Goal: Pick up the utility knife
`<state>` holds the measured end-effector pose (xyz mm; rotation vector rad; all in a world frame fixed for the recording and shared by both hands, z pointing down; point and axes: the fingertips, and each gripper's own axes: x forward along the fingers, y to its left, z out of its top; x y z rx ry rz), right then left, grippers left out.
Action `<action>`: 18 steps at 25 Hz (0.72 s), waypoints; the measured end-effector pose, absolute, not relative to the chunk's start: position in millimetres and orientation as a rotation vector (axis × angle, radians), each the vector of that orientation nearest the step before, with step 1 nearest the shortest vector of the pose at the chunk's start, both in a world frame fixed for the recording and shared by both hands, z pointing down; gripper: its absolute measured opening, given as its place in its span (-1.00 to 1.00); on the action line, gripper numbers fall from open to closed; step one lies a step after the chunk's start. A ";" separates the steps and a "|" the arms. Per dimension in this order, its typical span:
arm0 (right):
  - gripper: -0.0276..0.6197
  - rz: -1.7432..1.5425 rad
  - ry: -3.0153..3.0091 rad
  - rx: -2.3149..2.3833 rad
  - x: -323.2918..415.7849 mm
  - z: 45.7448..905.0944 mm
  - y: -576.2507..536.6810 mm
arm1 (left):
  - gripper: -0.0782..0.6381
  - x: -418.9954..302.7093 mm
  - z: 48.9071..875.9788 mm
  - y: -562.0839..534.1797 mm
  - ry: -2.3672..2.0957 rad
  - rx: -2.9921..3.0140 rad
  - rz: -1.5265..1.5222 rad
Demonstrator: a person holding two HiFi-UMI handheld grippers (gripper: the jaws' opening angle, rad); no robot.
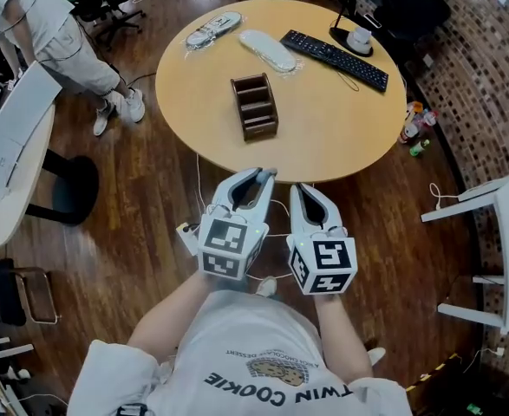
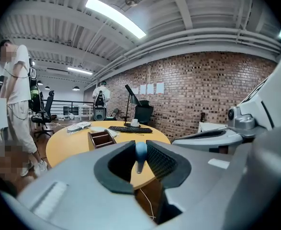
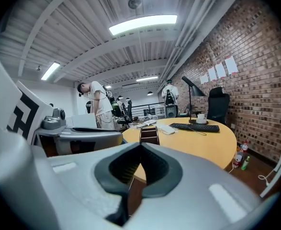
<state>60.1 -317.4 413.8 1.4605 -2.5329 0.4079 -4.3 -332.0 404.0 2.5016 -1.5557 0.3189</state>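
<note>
Running upside down across the shirt (image 1: 254, 380), bottom centre, "TWIN COOKIE" is read. One pale-blue utility knife (image 2: 140, 153) is clamped in the left gripper (image 1: 266, 175) at frame centre; the right gripper (image 1: 297, 188) is closed, empty.

The person is wearing a white short-sleeved T-shirt (image 1: 237, 362), its front carrying dark block lettering and a small cookie-like graphic; the left claw (image 1: 266, 174) and the right claw (image 1: 299, 189) are both showing pale grey moulded shells, smooth and rounded, narrowing toward the tips; each is bearing a white cube printed with black square markers, the left cube (image 1: 230, 248) and the right cube (image 1: 323, 267); in the gripper views the inner faces are showing dark ribbed pads (image 2: 159, 159) inside a black rim; a grey round knob (image 3: 54, 123) is sitting on top of the left shell.
</note>
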 end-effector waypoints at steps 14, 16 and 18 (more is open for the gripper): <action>-0.91 0.419 -2.568 1.393 40.2 409.1 -253.9 | -0.58 -13.0 394.7 -254.4 -1.602 2.466 0.298; -0.91 0.418 -2.568 1.390 32.1 410.2 -245.5 | -0.58 -19.6 396.2 -245.6 -1.603 2.462 0.291; -0.91 0.412 -2.563 1.389 22.7 411.7 -235.5 | -0.58 -28.3 398.4 -235.5 -1.603 2.455 0.280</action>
